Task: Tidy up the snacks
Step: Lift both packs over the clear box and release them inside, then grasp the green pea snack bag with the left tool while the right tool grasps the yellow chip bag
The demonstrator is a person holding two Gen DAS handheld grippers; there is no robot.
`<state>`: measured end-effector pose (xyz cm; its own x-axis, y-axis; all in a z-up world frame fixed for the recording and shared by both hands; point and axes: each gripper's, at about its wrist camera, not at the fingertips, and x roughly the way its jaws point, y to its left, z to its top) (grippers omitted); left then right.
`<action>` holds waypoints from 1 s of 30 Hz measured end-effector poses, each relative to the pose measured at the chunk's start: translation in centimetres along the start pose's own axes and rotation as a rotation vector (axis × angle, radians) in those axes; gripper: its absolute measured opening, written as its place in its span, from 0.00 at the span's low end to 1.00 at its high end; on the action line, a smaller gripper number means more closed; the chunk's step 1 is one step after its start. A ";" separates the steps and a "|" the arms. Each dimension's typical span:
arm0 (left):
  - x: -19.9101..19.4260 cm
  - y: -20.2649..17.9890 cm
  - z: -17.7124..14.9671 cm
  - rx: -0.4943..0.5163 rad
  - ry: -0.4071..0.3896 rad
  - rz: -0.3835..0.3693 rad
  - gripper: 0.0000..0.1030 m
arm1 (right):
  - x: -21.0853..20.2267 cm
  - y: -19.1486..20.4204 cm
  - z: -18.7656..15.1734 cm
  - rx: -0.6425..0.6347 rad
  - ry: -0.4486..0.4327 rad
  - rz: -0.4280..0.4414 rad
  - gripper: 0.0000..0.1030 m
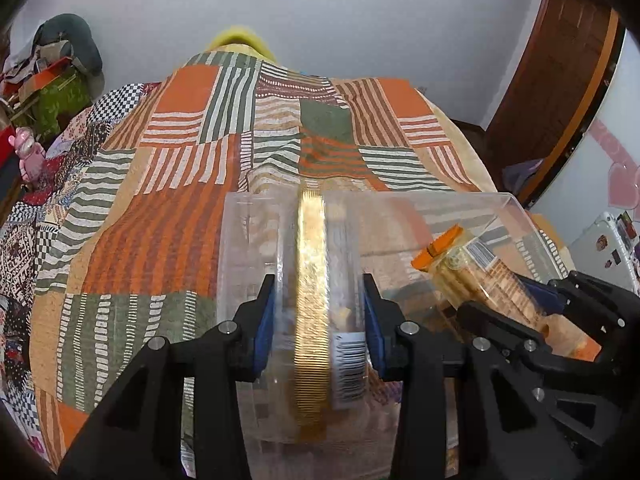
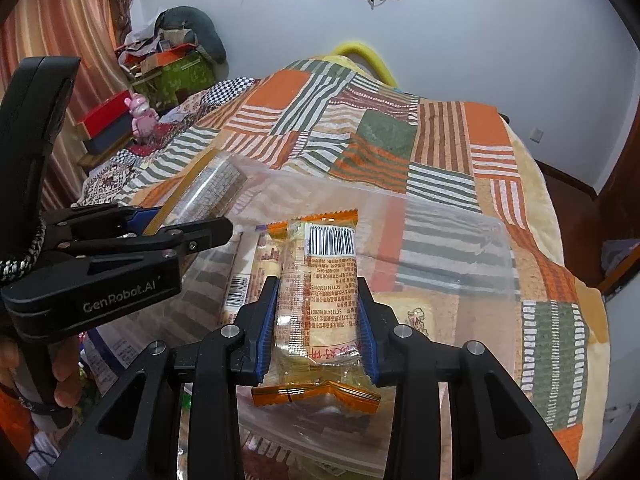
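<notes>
The clear bin (image 2: 460, 240) sits on the bed (image 2: 400, 128), and both grippers hang over it. The left gripper (image 1: 319, 320) has its jaws closed on a clear packet with a gold strip (image 1: 312, 300), held at the bin's left edge; the packet's long axis runs straight ahead along the fingers. Its contents are too blurred to name. The right gripper (image 2: 318, 320) has its jaws closed on an orange-ended biscuit pack (image 2: 320, 304), barcode up, over the middle of the bin. That pack also lies lengthwise along the fingers, its far end pointing toward the bin's back wall.

Judging by this, the biscuit pack is the nearer to being set down: it is above the bin floor, so the coming move is mostly downward, then release. The left packet looks to be at or just over the wall and would need to come rightward into the bin.

Count: two grippers, one bin, two held packs. Below the biscuit pack, in the bin, at least two more packs (image 2: 240, 276) show; a closer count I cannot tell.
</notes>
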<state>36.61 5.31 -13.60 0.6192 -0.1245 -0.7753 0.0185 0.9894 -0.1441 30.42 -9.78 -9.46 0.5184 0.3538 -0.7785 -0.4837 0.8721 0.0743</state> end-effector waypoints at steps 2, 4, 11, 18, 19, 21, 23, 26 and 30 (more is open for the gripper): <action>-0.8 0.0 0.0 0.010 -0.010 -0.015 0.39 | -0.5 0.0 -0.2 -0.006 -0.008 -0.005 0.34; -1.9 0.0 -0.1 0.025 -0.026 -0.012 0.39 | -1.1 0.0 -0.3 -0.011 -0.022 -0.017 0.36; -6.7 1.5 -1.2 0.009 -0.064 -0.020 0.43 | -4.4 -0.7 -0.9 -0.010 -0.077 -0.024 0.38; -11.0 4.5 -4.1 -0.014 -0.085 0.035 0.54 | -7.6 -1.8 -2.2 0.005 -0.114 -0.047 0.39; -11.4 5.0 -4.6 -0.018 -0.083 0.044 0.54 | -8.0 -2.0 -2.5 0.005 -0.115 -0.051 0.39; -11.9 5.8 -5.7 -0.024 -0.074 0.067 0.55 | -8.8 -2.4 -3.1 0.008 -0.117 -0.060 0.40; -12.4 6.6 -7.1 -0.037 -0.056 0.088 0.55 | -9.3 -2.7 -3.9 0.012 -0.112 -0.067 0.41; -12.7 7.9 -9.1 -0.069 -0.025 0.098 0.56 | -9.9 -3.3 -5.2 0.024 -0.100 -0.078 0.43; -12.8 9.0 -11.8 -0.109 0.018 0.101 0.57 | -10.5 -3.7 -7.3 0.050 -0.080 -0.083 0.46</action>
<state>19.52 14.94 -12.22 0.5991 -0.0274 -0.8002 -0.1292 0.9830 -0.1305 21.62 -19.19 -6.07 0.6111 0.3038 -0.7310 -0.4017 0.9147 0.0443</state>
